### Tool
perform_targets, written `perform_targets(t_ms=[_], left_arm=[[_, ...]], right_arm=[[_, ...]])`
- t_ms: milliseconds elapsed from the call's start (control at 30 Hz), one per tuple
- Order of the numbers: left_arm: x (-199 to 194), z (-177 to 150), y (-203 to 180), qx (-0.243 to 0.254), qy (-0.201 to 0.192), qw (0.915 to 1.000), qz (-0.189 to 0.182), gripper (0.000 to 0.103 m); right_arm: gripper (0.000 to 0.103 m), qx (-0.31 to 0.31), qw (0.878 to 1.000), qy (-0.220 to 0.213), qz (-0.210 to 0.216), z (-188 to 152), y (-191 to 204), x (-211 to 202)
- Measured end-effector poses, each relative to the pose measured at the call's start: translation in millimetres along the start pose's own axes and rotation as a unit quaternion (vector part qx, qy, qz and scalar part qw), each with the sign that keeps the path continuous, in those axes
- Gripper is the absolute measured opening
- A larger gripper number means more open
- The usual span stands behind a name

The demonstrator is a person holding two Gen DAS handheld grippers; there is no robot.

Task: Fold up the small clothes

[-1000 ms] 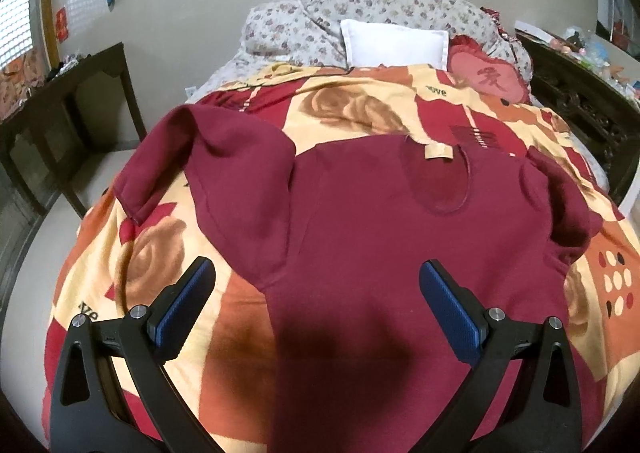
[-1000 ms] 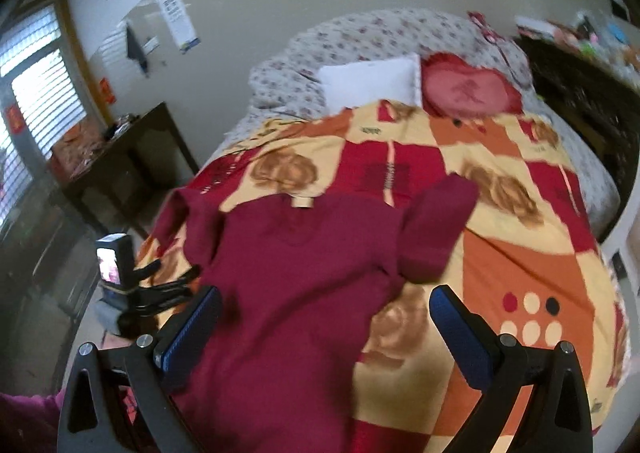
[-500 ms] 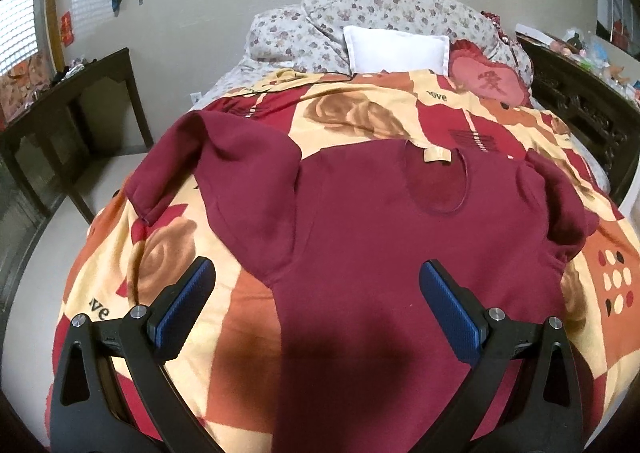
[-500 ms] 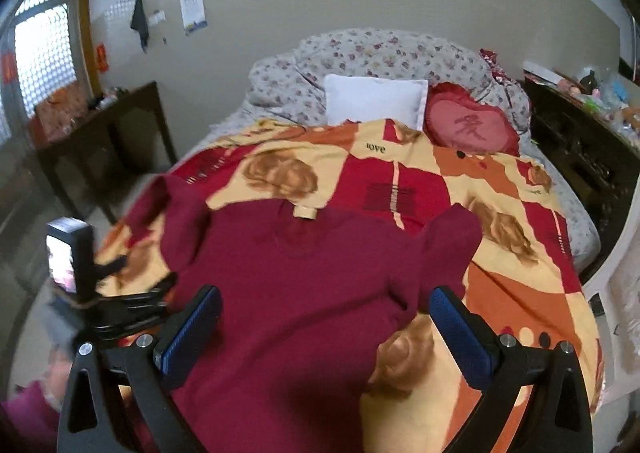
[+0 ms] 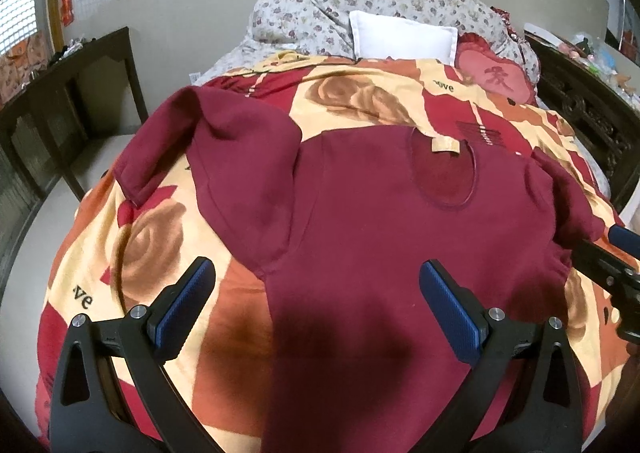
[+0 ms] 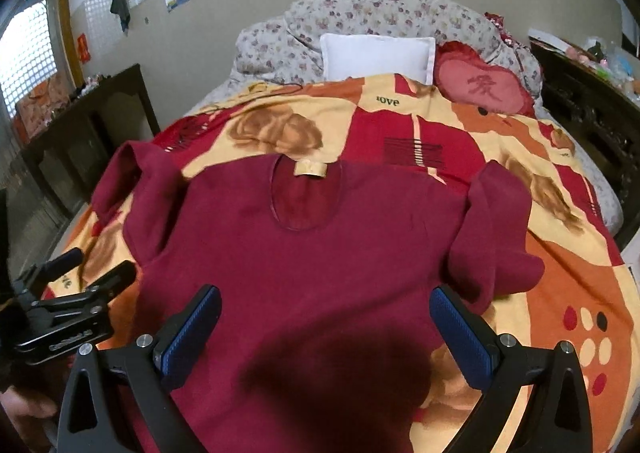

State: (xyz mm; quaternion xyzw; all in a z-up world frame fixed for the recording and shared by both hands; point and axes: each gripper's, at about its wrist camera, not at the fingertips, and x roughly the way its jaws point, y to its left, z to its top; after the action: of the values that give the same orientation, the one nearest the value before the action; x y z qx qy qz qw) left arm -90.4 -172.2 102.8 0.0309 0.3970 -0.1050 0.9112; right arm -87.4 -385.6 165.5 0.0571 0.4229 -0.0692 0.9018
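A dark red long-sleeved top (image 5: 380,221) (image 6: 312,253) lies face up on the bed, neck away from me, with a tan label (image 6: 310,168) at the collar. Both sleeves are bunched up beside the body. My left gripper (image 5: 316,293) hovers open above the top's lower left part, nothing between its blue pads. My right gripper (image 6: 326,319) hovers open over the lower middle, also holding nothing. The right gripper's tip shows at the right edge of the left wrist view; the left gripper (image 6: 96,269) shows at the left edge of the right wrist view.
A flowered red, orange and cream blanket (image 5: 360,93) (image 6: 560,253) covers the bed. A white pillow (image 6: 378,55), a red heart cushion (image 6: 482,87) and a floral quilt lie at the head. A dark wooden table (image 5: 60,101) stands left, a dark carved cabinet (image 6: 592,113) right.
Both grippers have come closer to the bed and the top, which looks larger. The right wrist view has swung left and centred on the top. Both grippers stay open.
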Motion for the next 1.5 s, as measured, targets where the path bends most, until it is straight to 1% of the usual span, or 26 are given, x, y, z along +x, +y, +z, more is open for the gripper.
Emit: perform_targets(t_ms=[167,367,500,567,633,900,1033,1500], left_arm=[[9.2,0.5,4.1,-0.009,0.011,0.9999,-0.001,0.102],[14.3,0.8,6.9,-0.017,0.013,0.9998,0.003,0.102],[18.2,1.6,11.3,-0.022,0.017,0.9996,0.001,0.102],[19.9,1.5,13.3,-0.025,0.019,0.9995,0.001,0.102],[21.4,0.7,14.3,-0.025,0.021,0.9995,0.003,0.102],[25.5,0.9,22.9,-0.036,0.025,0.999,0.0,0.102],[27.1,1.6,25.5,-0.035,0.026,0.999,0.007,0.102],[32.3,0.0,32.8,-0.046,0.033,0.9983,0.012,0.102]], right_arm=[[0.103,0.006,1.0,0.009,-0.001,0.1,0.7,14.9],[0.103,-0.003,1.0,0.014,-0.004,1.2,9.2,25.5],[0.103,-0.001,1.0,0.021,0.011,0.7,12.3,31.8],[0.103,-0.003,1.0,0.026,0.009,-0.3,15.6,35.3],[0.103,-0.007,1.0,0.025,0.006,-1.0,18.1,36.7],[0.103,-0.017,0.999,0.034,0.022,-2.3,27.8,41.8],[0.103,-0.015,0.999,0.038,0.027,-2.2,28.3,44.1],[0.103,-0.019,0.998,0.046,0.036,-3.3,33.7,47.8]])
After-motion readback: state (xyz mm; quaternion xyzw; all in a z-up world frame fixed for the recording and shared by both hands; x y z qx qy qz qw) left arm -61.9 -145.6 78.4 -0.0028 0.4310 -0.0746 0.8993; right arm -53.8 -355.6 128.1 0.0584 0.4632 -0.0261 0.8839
